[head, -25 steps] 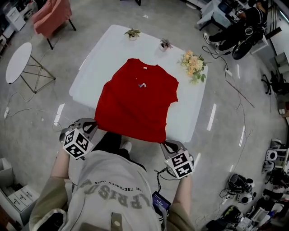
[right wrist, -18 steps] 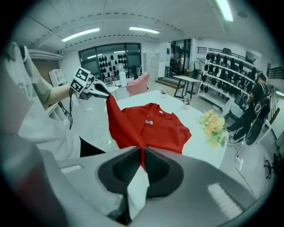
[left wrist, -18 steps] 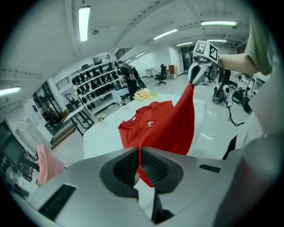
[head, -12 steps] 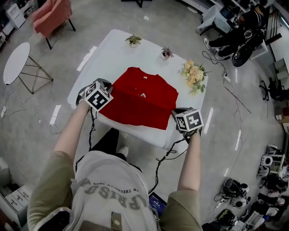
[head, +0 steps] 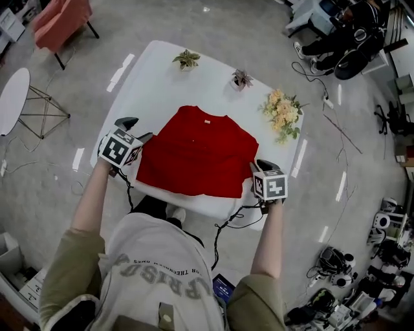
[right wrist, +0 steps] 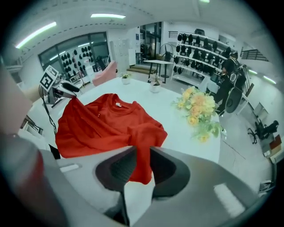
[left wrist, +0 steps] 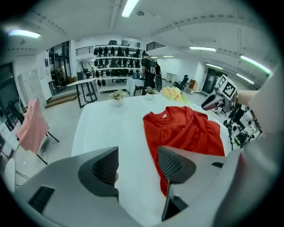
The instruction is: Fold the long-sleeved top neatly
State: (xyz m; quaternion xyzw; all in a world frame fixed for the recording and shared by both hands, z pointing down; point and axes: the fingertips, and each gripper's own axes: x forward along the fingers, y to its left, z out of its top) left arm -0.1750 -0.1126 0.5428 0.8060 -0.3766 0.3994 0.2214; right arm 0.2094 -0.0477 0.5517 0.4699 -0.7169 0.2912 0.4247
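The red long-sleeved top (head: 197, 155) lies flat on the white table (head: 162, 71), collar away from me, its lower part folded up so it looks short. My left gripper (head: 137, 129) is at the top's left edge. Its jaws have just been opening and stand open, with only bare table between them in the left gripper view (left wrist: 137, 162). My right gripper (head: 255, 167) is at the top's near right corner. Its jaws have just been opening a little, and a corner of the red cloth (right wrist: 106, 124) shows in the narrow gap (right wrist: 142, 166).
Two small potted plants (head: 187, 59) (head: 242, 79) and a bunch of flowers (head: 283, 110) stand along the table's far and right edges. A pink chair (head: 61, 19) and a round side table (head: 13, 90) stand on the floor at the left. Cables trail at the right.
Both grippers rose from the hem hanging off the near edge, carried it up over the top, then came down at its sides. The top now lies shorter, and the left jaws have parted.
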